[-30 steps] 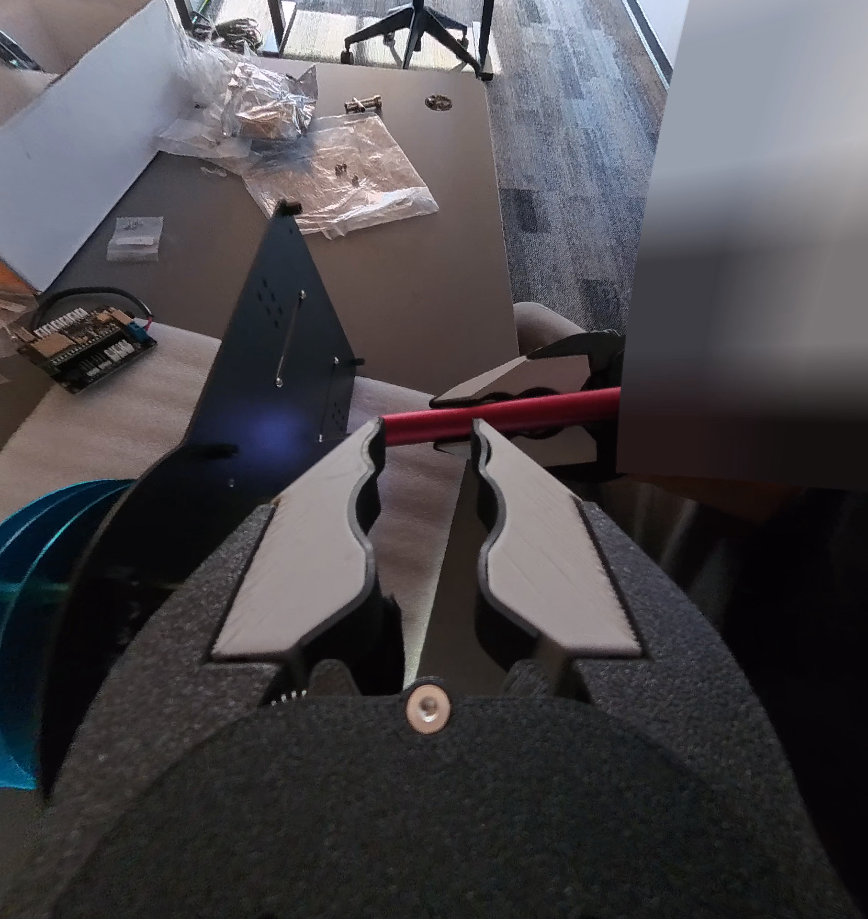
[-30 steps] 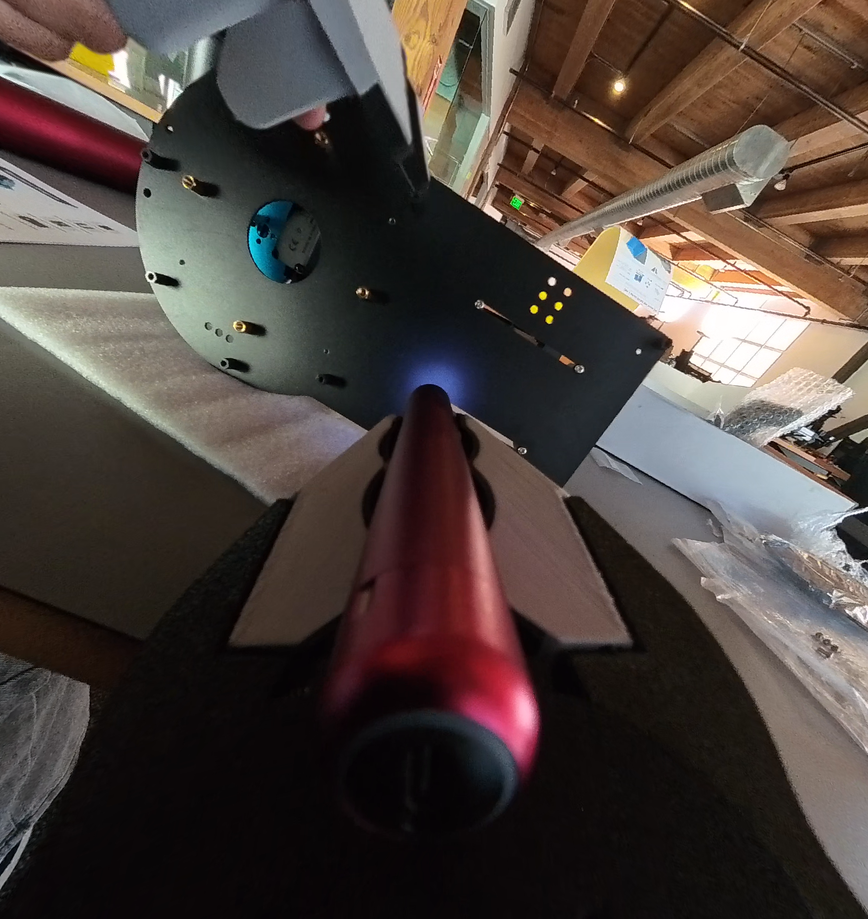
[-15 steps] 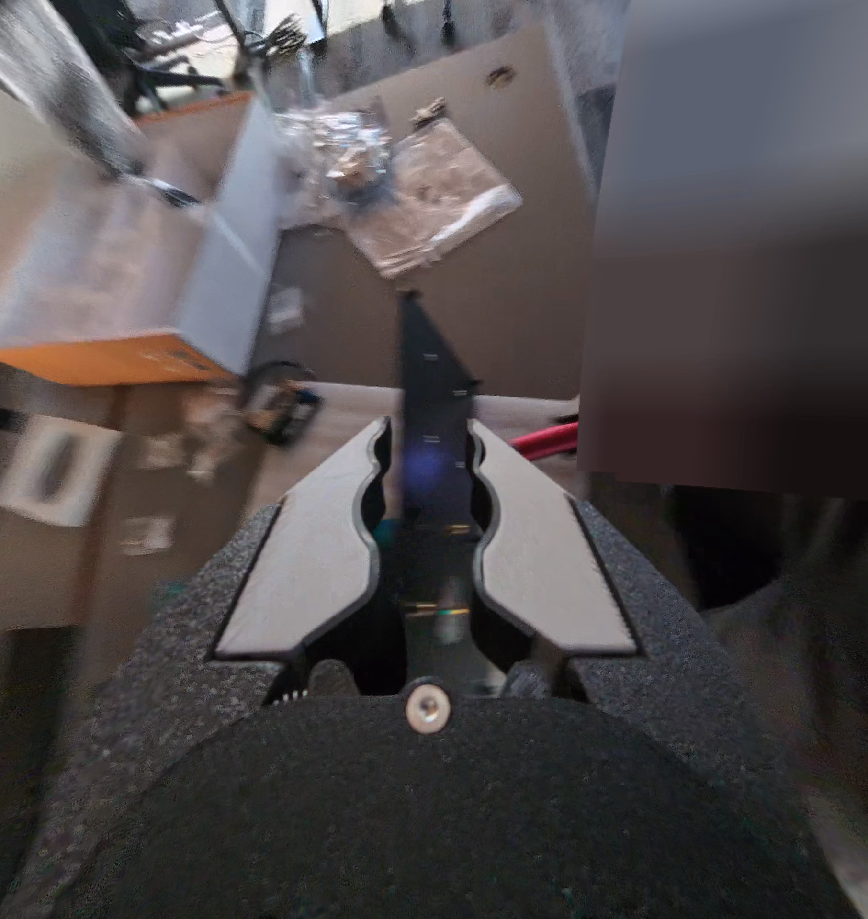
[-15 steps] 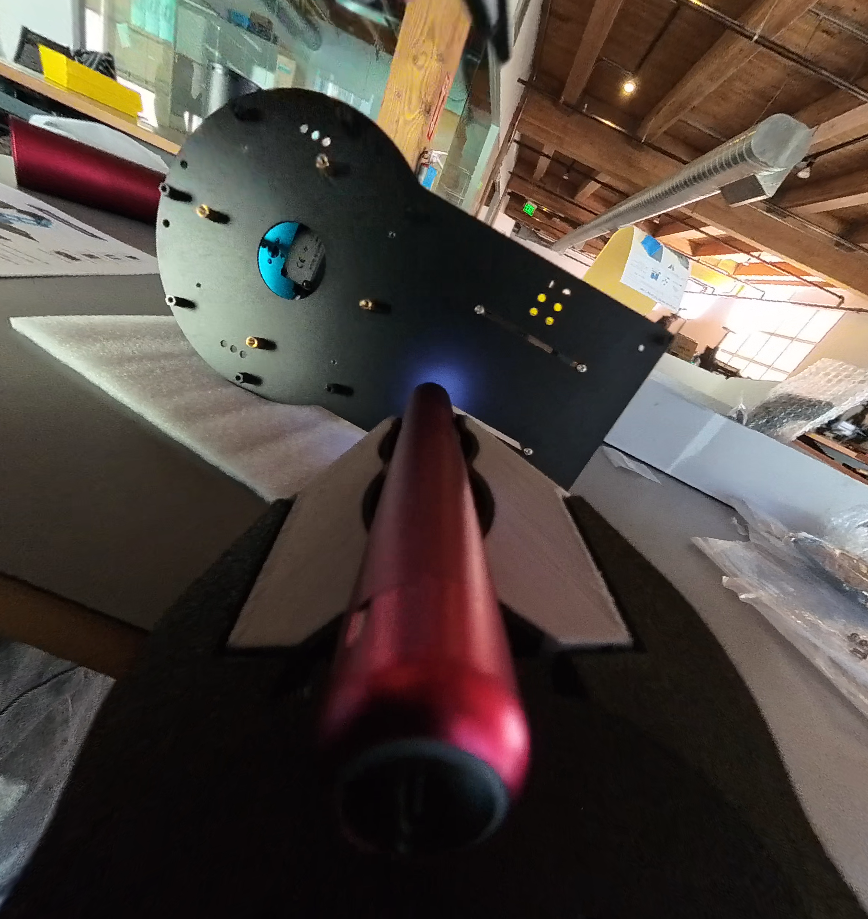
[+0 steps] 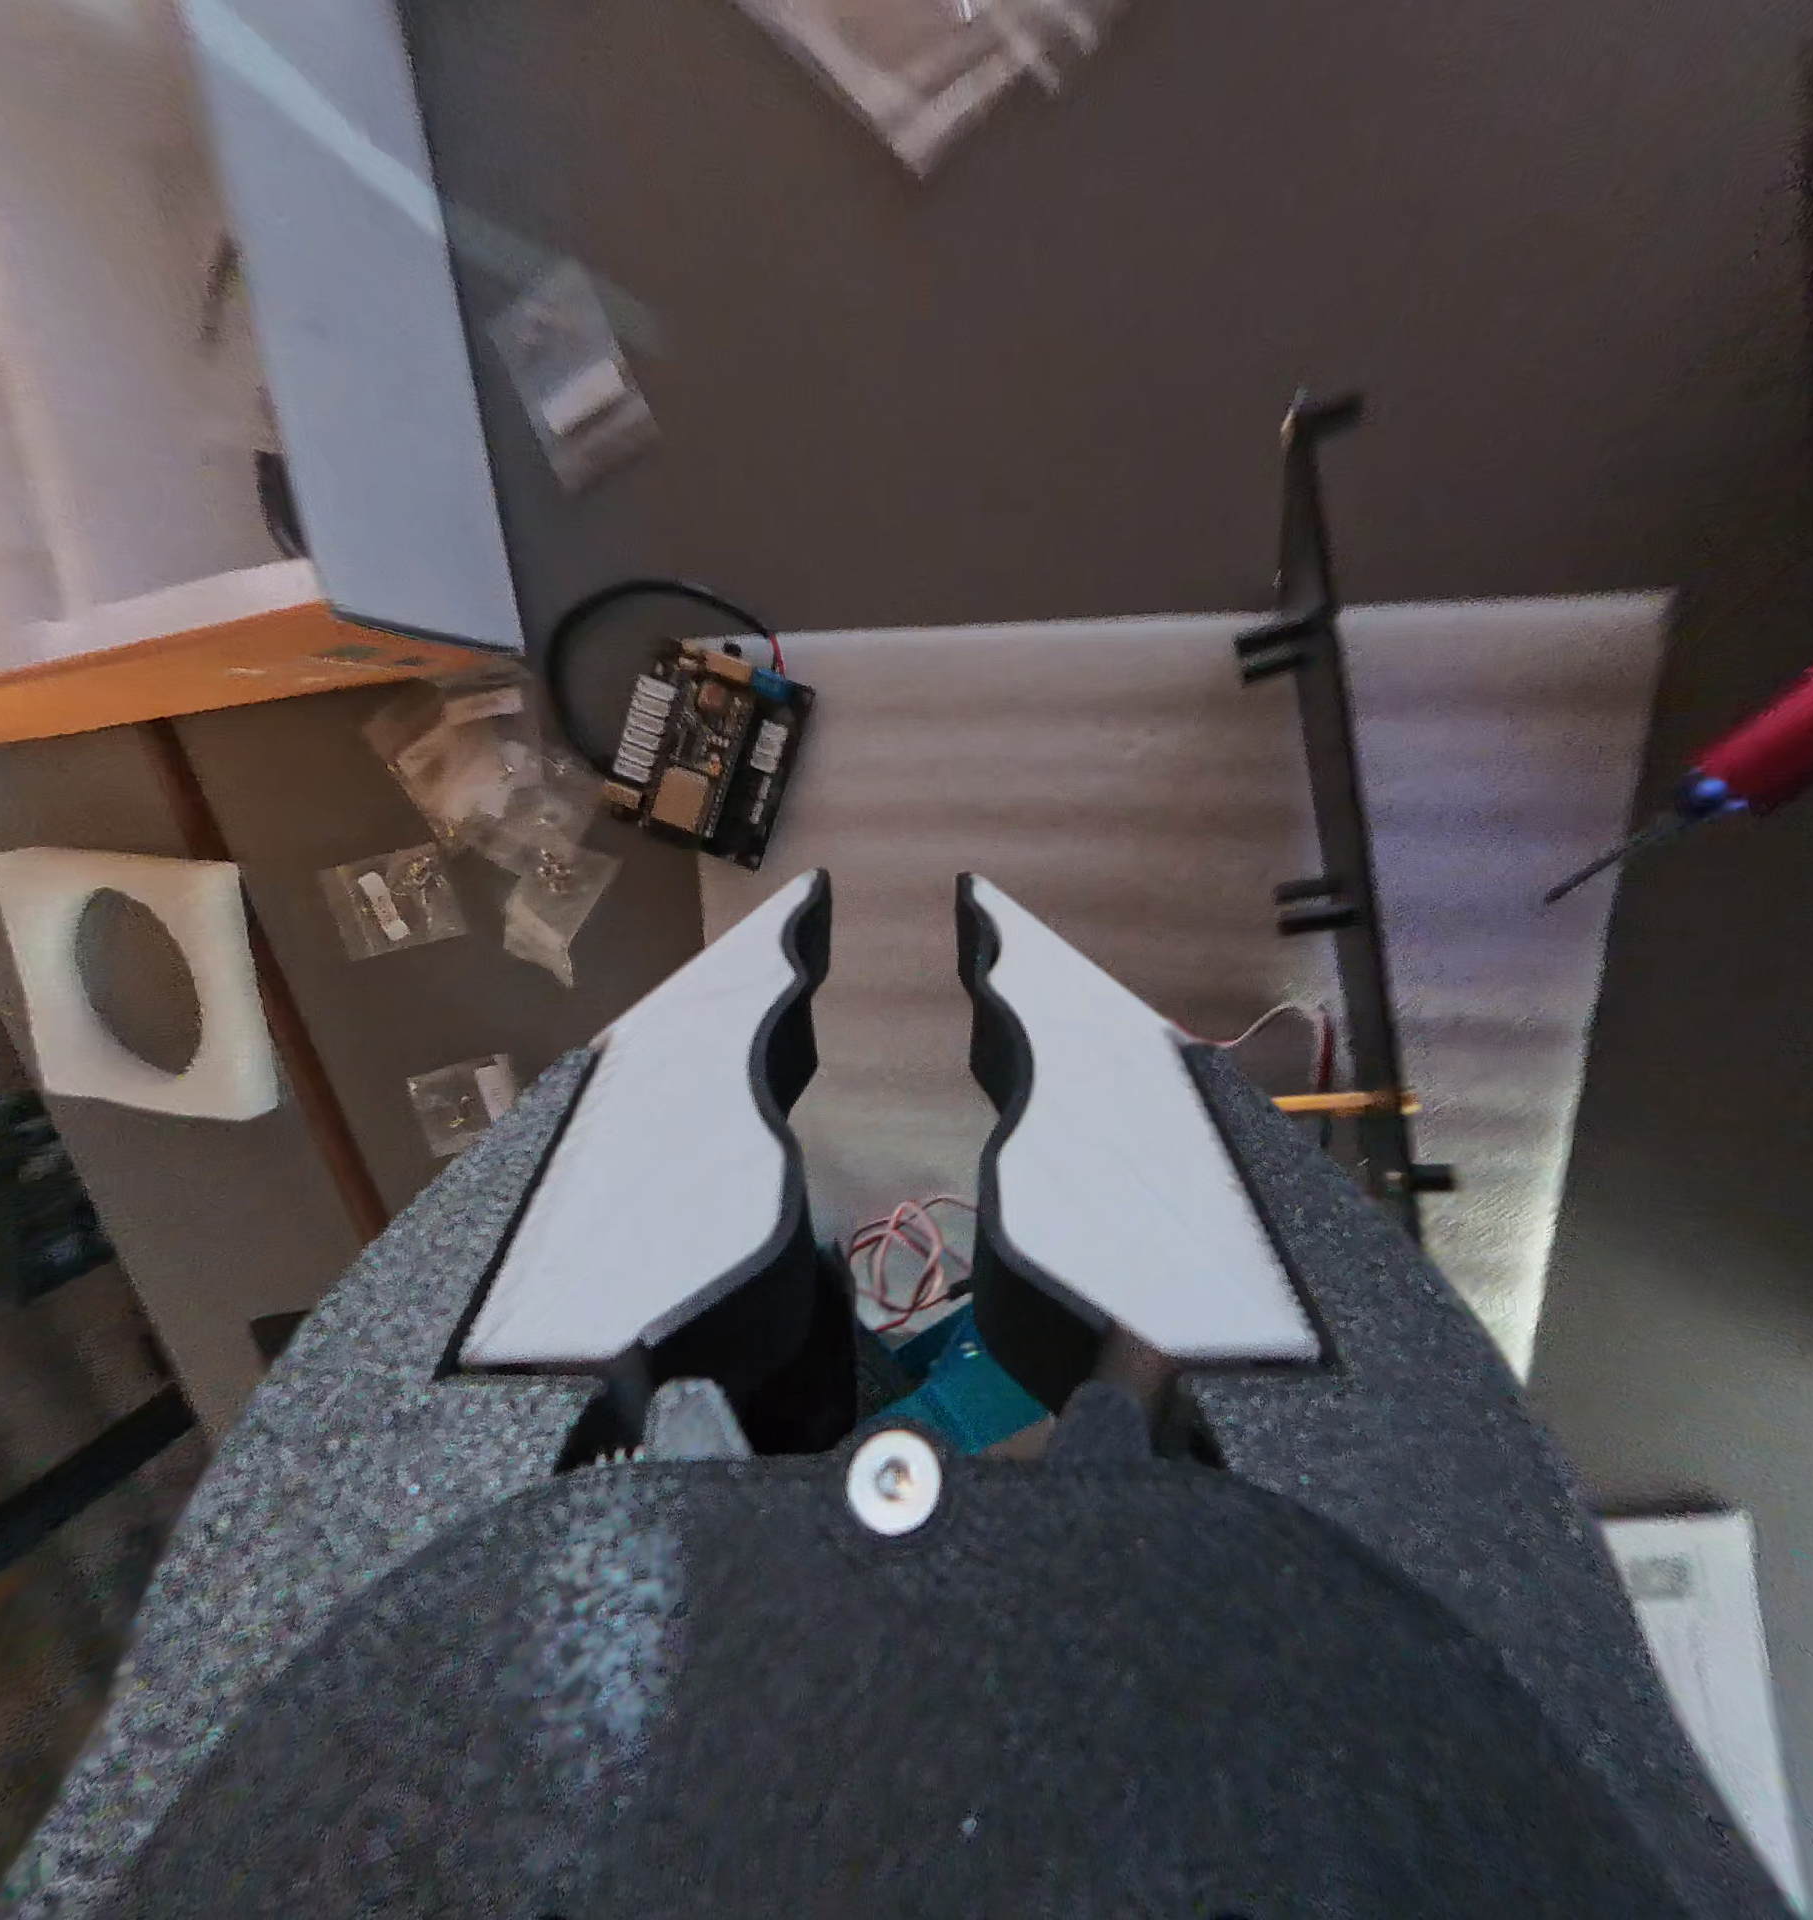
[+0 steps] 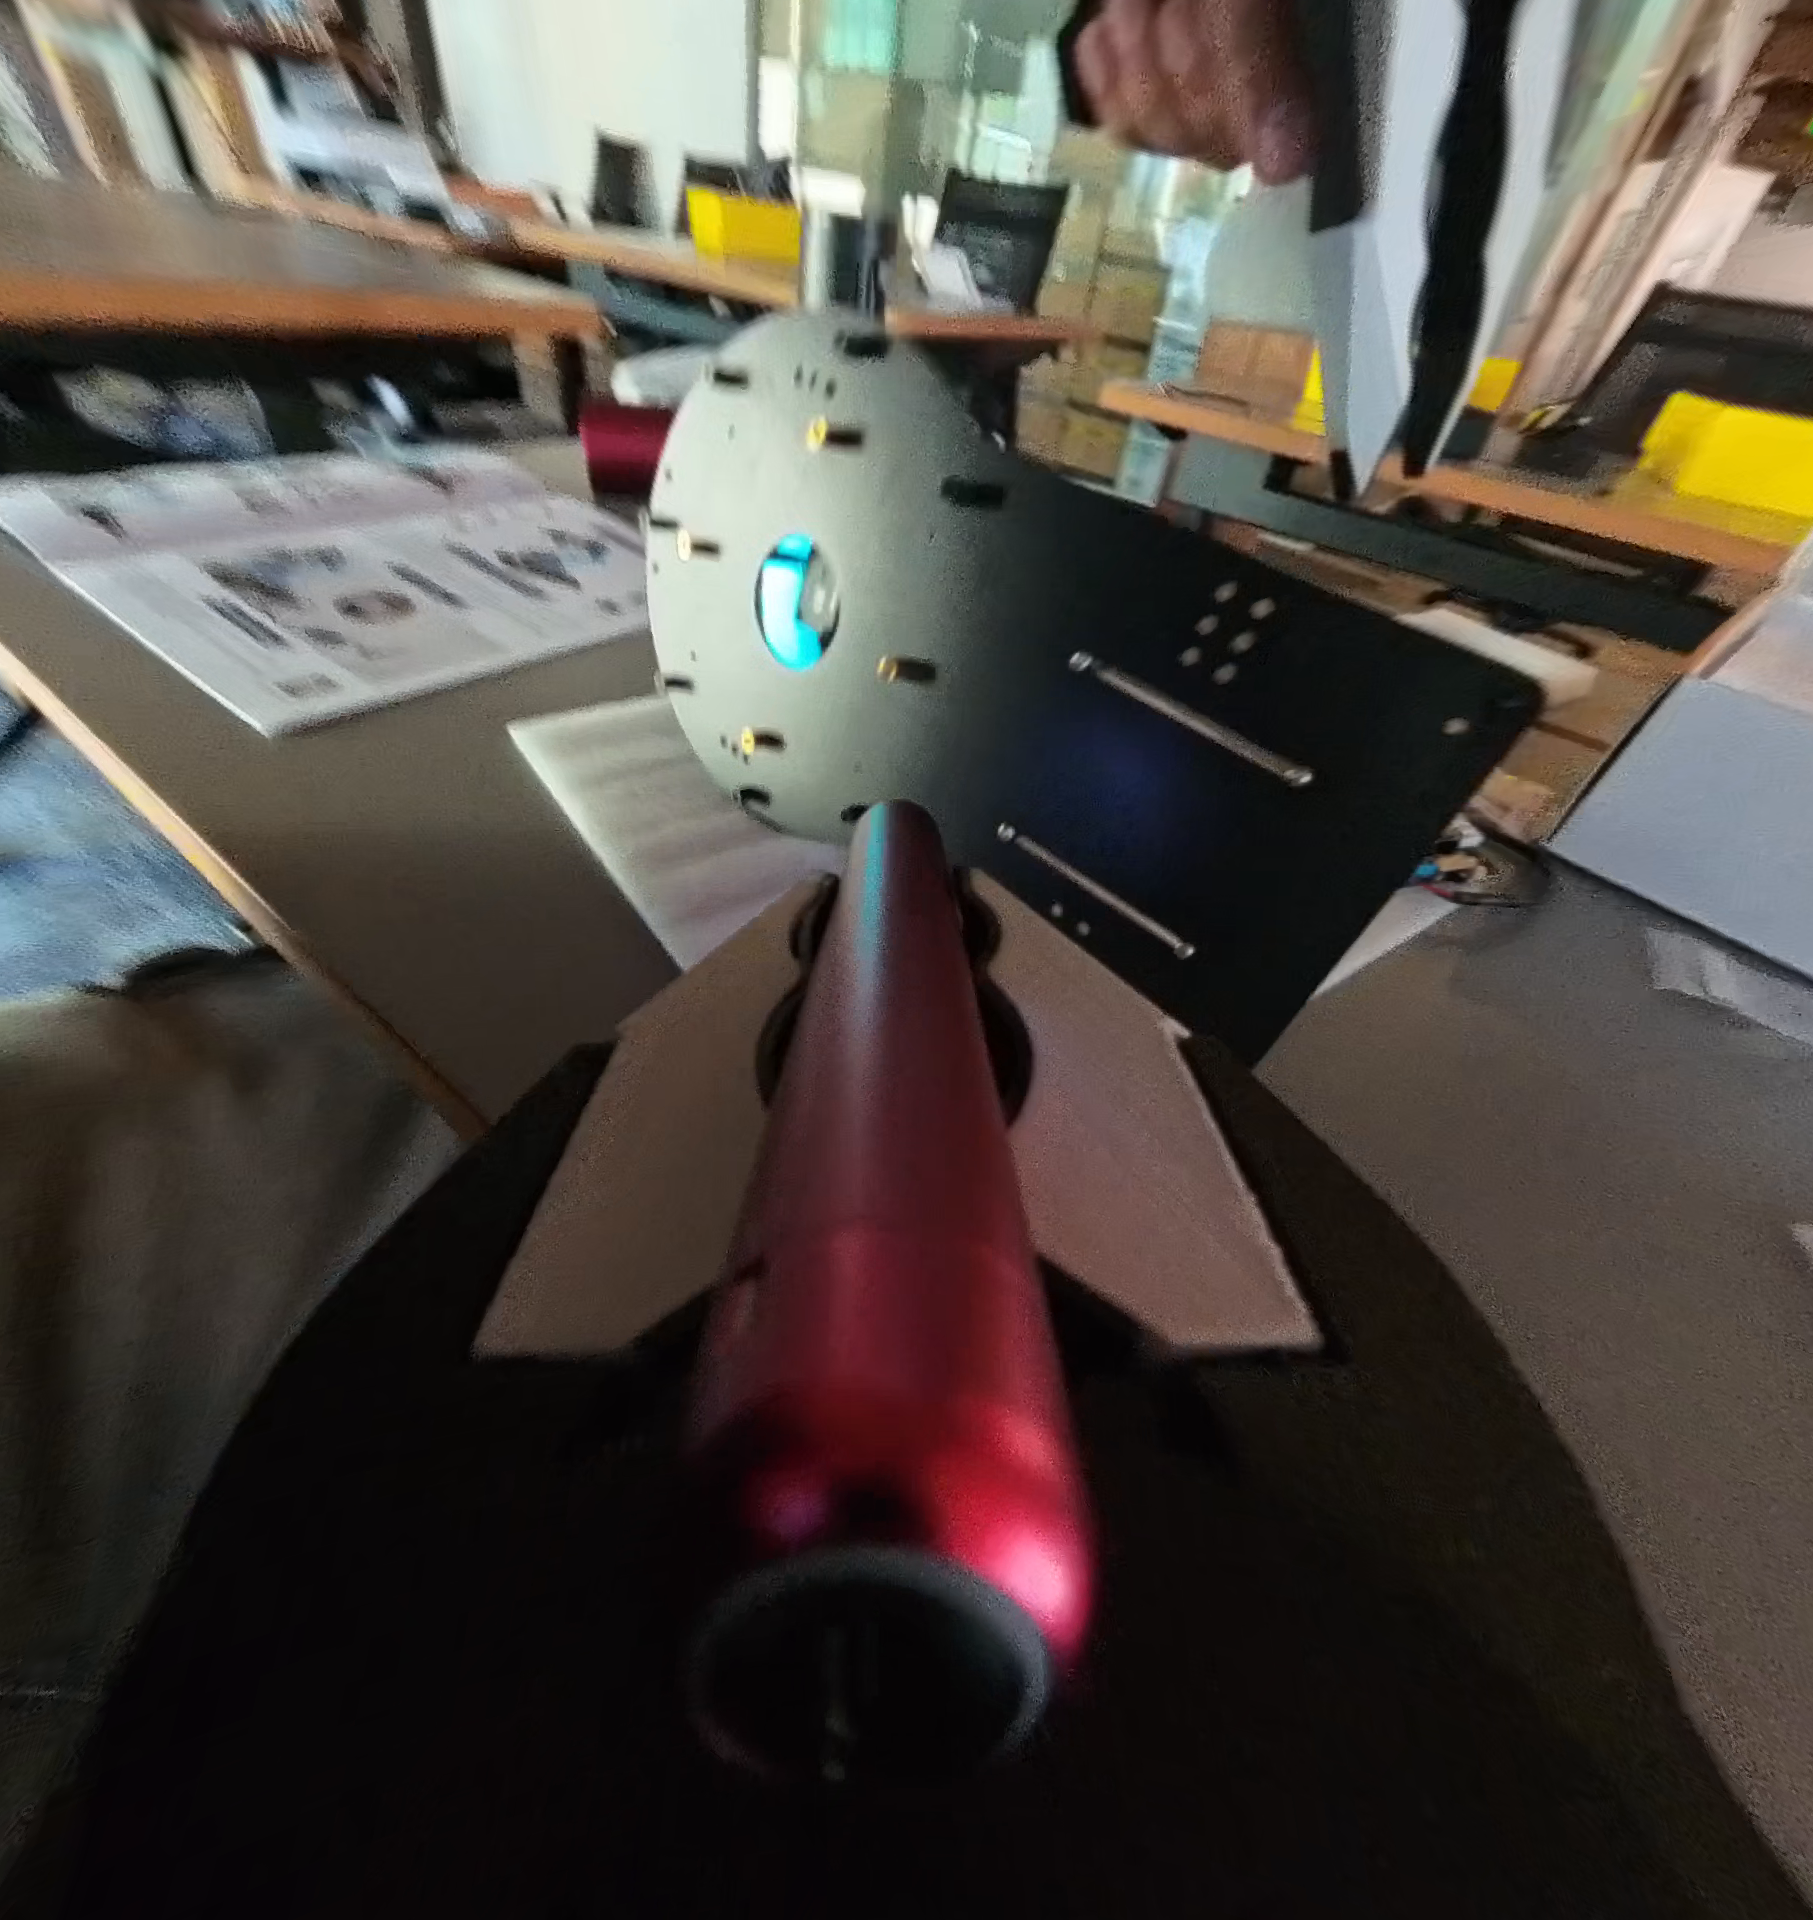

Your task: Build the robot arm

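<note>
My left gripper is open with a narrow gap and nothing between the fingers. It looks down on a white foam sheet. A black plate stands on its edge on the sheet, to the gripper's right and apart from it. A blue part with red and white wires lies under the gripper. My right gripper is shut on a red screwdriver, which points at the black plate. The screwdriver also shows in the left wrist view. The left gripper hangs above the plate.
A circuit board with a black cable lies at the foam's left edge. Small part bags, a white foam block with a hole and a white box lie to the left. A printed sheet and a red cylinder lie beyond the plate. Spacing between my two grippers at the tips: around 20 cm.
My left gripper has come off the plate's top edge, risen and swung left; the plate now stands free. My right gripper, still holding the screwdriver, has drawn back and turned a little.
</note>
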Available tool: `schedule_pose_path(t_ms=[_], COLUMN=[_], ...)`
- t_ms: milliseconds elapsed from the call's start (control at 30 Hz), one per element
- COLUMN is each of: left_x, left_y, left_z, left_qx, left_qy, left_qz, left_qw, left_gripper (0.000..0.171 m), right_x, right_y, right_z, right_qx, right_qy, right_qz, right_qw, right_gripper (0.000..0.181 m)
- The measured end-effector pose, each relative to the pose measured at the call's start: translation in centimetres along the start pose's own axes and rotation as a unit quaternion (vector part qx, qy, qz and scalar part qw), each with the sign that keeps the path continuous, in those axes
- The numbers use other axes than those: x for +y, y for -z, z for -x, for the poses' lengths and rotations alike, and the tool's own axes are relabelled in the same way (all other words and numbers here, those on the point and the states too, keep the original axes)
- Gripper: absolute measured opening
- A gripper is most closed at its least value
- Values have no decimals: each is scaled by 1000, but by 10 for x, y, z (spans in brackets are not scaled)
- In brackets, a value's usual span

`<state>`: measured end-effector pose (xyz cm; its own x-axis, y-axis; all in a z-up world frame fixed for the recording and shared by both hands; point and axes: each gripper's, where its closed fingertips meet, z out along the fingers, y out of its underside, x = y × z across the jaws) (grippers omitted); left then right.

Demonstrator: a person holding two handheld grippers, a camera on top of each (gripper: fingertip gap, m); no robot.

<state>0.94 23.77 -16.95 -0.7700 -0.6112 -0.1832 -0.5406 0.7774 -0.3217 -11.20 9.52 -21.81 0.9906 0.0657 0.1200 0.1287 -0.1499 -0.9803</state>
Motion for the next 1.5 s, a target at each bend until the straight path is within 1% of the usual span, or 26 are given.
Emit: schedule_pose_path(t_ms=[67, 100, 167, 200, 233, 300, 333, 400, 433, 500, 567, 600, 667, 700, 767, 800, 833, 867, 933, 1067, 1200, 1233, 1333, 1500], left_x=[-10, -14, -18, -17, -13, 3, 13, 29, 34, 42, 43, 44, 46, 45, 34, 27, 22, 19, 15, 18, 24, 23, 21, 23], left_y=[26, 43, 78, 93, 103, 110, 107, 108, 110, 111, 112, 107, 89, 78, 61, 54, 48, 43, 35, 22, 11, 9, 6, 0], left_z=[-3, -8, -32, -47, -65, -95, -107, -122, -127, -135, -128, -126, -120, -118, -108, -108, -111, -110, -99, -96, -94, -94, -96, -98], left_qx=[-10, -17, -13, -8, 1, -6, -19, -54, -60, -50, -57, -49, -29, -13, -5, 16, 48, 65, 51, 65, 57, 59, 72, 86], left_qy=[39, 57, 82, 95, 108, 139, 151, 166, 172, 171, 158, 144, 114, 95, 73, 66, 66, 68, 63, 53, 44, 45, 45, 46], left_qz=[-56, -88, -155, -184, -209, -235, -234, -249, -261, -262, -263, -250, -199, -173, -141, -127, -109, -88, -60, -10, 19, 20, 19, 19], left_qw=[998, 994, 984, 978, 972, 962, 960, 953, 948, 949, 950, 956, 973, 980, 987, 990, 991, 992, 995, 996, 997, 997, 996, 995], left_gripper=[24, 23, 23, 23, 24, 25, 27, 28, 28, 28, 28, 28, 29, 28, 27, 27, 28, 28, 27, 27, 24, 23, 12, 8], right_x=[-19, -27, -37, -42, -48, -63, -73, -97, -104, -102, -85, -72, -46, -37, -27, -22, -20, -23, -29, -23, -25, -23, -21, -18], right_y=[8, 9, 9, 8, 6, 3, 2, -2, -6, -12, -11, -10, -10, -13, -23, -28, -31, -32, -32, -26, -24, -25, -27, -31], right_z=[-18, -23, -28, -30, -36, -46, -47, -37, -32, -27, -22, -19, -10, -7, -3, -4, -4, -2, 1, -6, -10, -11, -10, -10], right_qx=[-25, -50, -96, -106, -98, -64, -42, -8, 11, 78, 154, 185, 223, 237, 256, 266, 273, 274, 270, 280, 268, 269, 270, 262], right_qy=[-50, -68, -83, -72, -59, -41, -30, -3, 9, 40, 75, 74, 66, 76, 116, 132, 144, 146, 131, 113, 87, 89, 98, 96], right_qz=[-51, -74, -83, -84, -90, -115, -137, -175, -179, -157, -137, -127, -101, -88, -55, -33, -26, -39, -77, -87, -109, -102, -95, -82], right_qw=[997, 994, 988, 988, 989, 990, 989, 985, 984, 984, 976, 972, 967, 965, 958, 954, 951, 950, 951, 949, 953, 954, 953, 957], right_gripper=[21, 20, 21, 20, 21, 20, 20, 20, 20, 20, 20, 21, 21, 21, 21, 21, 21, 20, 21, 20, 21, 21, 21, 21])
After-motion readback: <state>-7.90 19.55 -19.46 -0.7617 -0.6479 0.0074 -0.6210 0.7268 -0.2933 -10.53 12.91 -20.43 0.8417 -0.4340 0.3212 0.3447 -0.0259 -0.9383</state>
